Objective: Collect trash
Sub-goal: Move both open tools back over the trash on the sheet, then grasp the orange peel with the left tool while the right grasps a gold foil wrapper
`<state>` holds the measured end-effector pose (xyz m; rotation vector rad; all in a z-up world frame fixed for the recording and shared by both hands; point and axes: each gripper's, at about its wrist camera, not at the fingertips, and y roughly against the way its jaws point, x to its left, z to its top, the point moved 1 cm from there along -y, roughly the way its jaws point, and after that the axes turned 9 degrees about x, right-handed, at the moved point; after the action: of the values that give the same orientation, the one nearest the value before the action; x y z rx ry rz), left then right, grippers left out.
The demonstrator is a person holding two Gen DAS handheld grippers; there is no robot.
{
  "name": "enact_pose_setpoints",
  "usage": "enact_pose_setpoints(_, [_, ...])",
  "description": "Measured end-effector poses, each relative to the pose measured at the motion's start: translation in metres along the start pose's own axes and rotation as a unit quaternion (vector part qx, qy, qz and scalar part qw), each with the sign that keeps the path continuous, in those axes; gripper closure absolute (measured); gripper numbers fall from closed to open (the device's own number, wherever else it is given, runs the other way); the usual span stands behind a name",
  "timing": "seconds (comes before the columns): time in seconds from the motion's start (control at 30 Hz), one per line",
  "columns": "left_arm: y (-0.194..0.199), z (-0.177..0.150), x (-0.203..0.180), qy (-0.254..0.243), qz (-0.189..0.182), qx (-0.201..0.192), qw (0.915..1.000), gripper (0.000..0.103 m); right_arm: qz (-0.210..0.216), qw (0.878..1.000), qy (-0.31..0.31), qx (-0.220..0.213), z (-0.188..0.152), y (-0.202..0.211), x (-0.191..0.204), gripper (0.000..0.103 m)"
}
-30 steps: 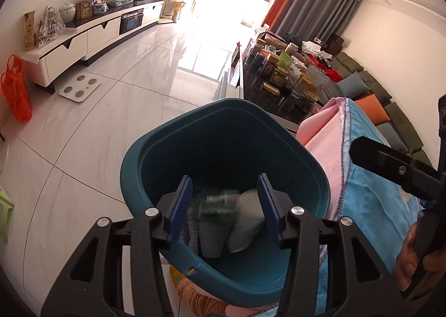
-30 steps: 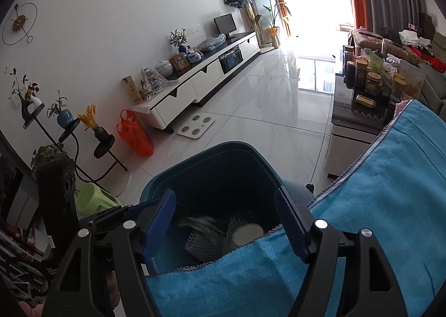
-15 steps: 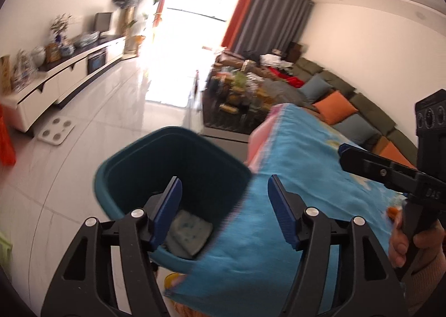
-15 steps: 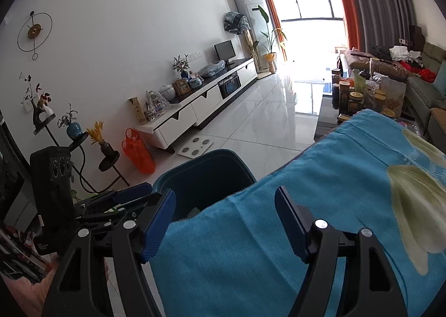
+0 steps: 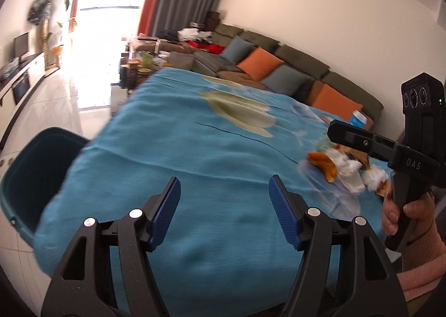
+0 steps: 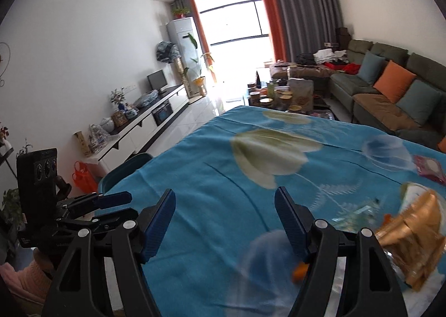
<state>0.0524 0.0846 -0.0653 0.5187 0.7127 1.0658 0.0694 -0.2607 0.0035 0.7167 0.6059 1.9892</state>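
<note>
My left gripper [image 5: 224,191] is open and empty above the blue flowered tablecloth [image 5: 195,150]. My right gripper [image 6: 224,205] is also open and empty over the same cloth [image 6: 223,172]. A pile of trash [image 5: 345,163], orange peel and crumpled white tissue, lies on the cloth at the right, under the right gripper's body [image 5: 390,147]. In the right wrist view a golden wrapper [image 6: 412,236] and an orange scrap [image 6: 299,271] lie at the lower right. The teal bin [image 5: 33,169] stands at the table's left edge; it also shows in the right wrist view [image 6: 125,169].
A red-edged packet [image 6: 429,169] lies on the cloth at the far right. A coffee table with jars [image 6: 281,97] and a green sofa with cushions [image 6: 390,88] stand beyond the table. A white TV cabinet [image 6: 147,127] runs along the left wall.
Both grippers have swung right, away from the bin and over the table. The bin has slid to the left edge of both views and the trash pile has come into sight.
</note>
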Motion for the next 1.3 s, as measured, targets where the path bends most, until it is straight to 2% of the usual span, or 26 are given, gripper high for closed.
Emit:
enact_pose_setpoints(0.2, [-0.032, 0.004, -0.061, -0.052, -0.033, 0.028, 0.9977, 0.038, -0.07, 0.996, -0.056, -0.025, -0.023, 0.041, -0.057, 0.032])
enact_pose_setpoints(0.43, [-0.062, 0.008, -0.112, -0.093, -0.056, 0.059, 0.9923, 0.039, -0.125, 0.986, -0.1, -0.042, -0.041, 0.072, -0.115, 0.032])
enact_pose_setpoints(0.67, [-0.098, 0.018, -0.145, -0.105, -0.067, 0.098, 0.9873, 0.044, -0.136, 0.983, -0.119, -0.028, -0.043, 0.064, -0.144, 0.032])
enact_pose_setpoints(0.9, [-0.129, 0.029, -0.161, -0.101, -0.071, 0.145, 0.9816, 0.051, -0.131, 0.984, -0.116, -0.016, -0.044, 0.055, -0.145, 0.035])
enact_pose_setpoints(0.93, [-0.131, 0.03, -0.163, -0.102, -0.07, 0.146, 0.9816, 0.051, -0.129, 0.984, -0.118, -0.014, -0.044, 0.053, -0.146, 0.038])
enact_pose_setpoints(1.03, [-0.137, 0.032, -0.167, -0.103, -0.073, 0.154, 0.98, 0.061, -0.125, 0.985, -0.118, -0.009, -0.045, 0.05, -0.146, 0.045])
enact_pose_setpoints(1.13, [-0.142, 0.032, -0.168, -0.104, -0.071, 0.158, 0.9794, 0.074, -0.121, 0.986, -0.118, -0.005, -0.047, 0.048, -0.147, 0.059])
enact_pose_setpoints(1.2, [-0.141, 0.032, -0.167, -0.102, -0.074, 0.158, 0.9793, 0.082, -0.12, 0.986, -0.119, -0.003, -0.048, 0.047, -0.148, 0.064])
enact_pose_setpoints(1.3, [-0.14, 0.031, -0.164, -0.099, -0.082, 0.157, 0.9792, 0.088, -0.122, 0.985, -0.119, -0.004, -0.05, 0.049, -0.148, 0.075])
